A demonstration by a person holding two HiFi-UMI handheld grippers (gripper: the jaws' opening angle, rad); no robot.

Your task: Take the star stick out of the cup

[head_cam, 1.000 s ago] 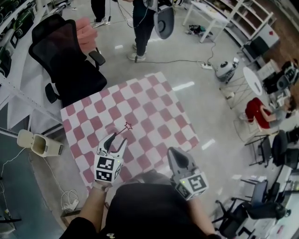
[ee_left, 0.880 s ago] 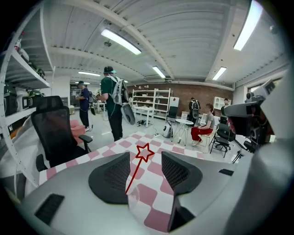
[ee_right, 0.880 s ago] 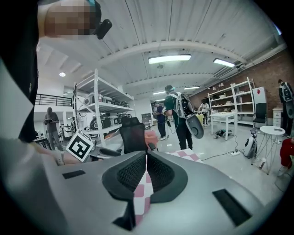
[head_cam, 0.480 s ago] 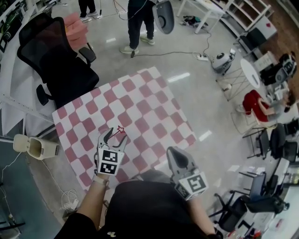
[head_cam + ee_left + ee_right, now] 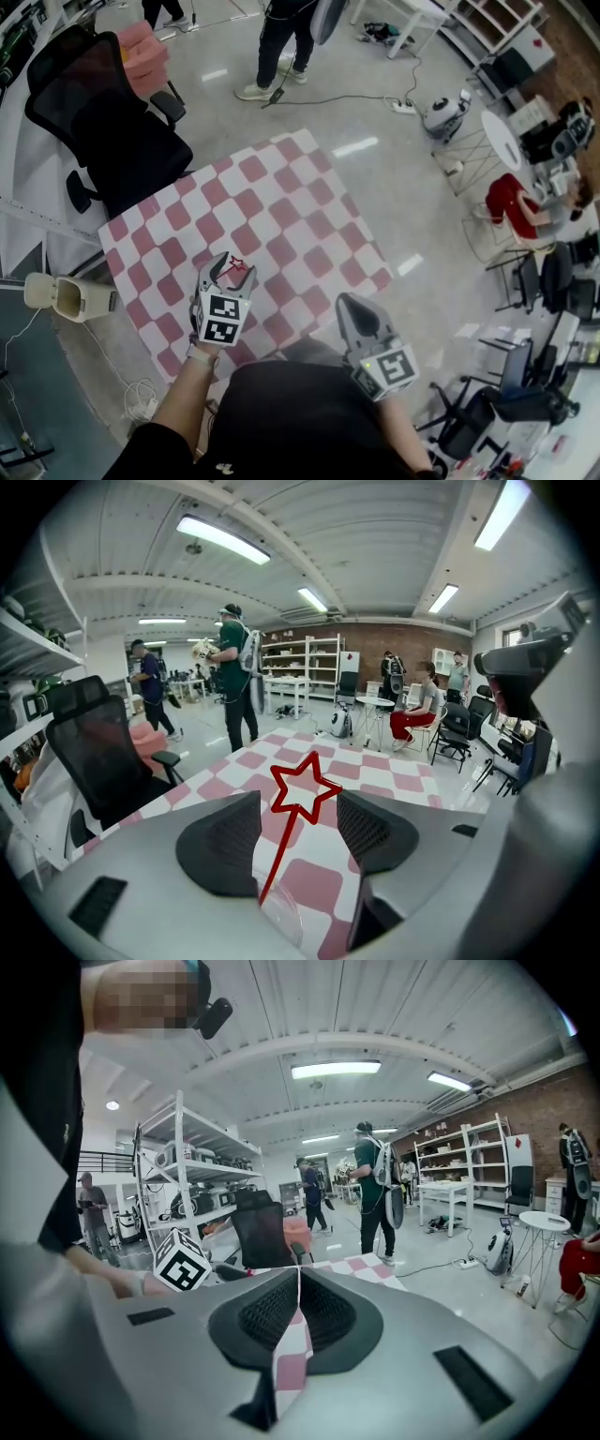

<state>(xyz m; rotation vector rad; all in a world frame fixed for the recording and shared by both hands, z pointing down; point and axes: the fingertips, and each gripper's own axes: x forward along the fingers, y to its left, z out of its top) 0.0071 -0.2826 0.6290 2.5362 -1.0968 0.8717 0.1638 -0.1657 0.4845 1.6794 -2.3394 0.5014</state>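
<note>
A red star stick (image 5: 305, 789) stands tilted in a clear cup (image 5: 281, 916) on the pink-and-white checkered table (image 5: 281, 206). My left gripper (image 5: 298, 822) has its jaws on either side of the stick; they are opening and the pads do not touch it. In the head view the star (image 5: 237, 265) shows between the left gripper's (image 5: 228, 274) fingertips; the cup is hidden under them. My right gripper (image 5: 356, 319) hovers over the table's near edge, jaws shut with nothing between them (image 5: 297, 1312).
A black office chair (image 5: 103, 112) stands past the table's far left corner, and a beige bin (image 5: 66, 295) lies on the floor at left. A person (image 5: 281, 37) stands beyond the table. Cables, stools and desks fill the right side.
The left gripper has moved forward, so the star now sits between its fingertips, and its jaws have spread wider. The right gripper has stayed where it was.
</note>
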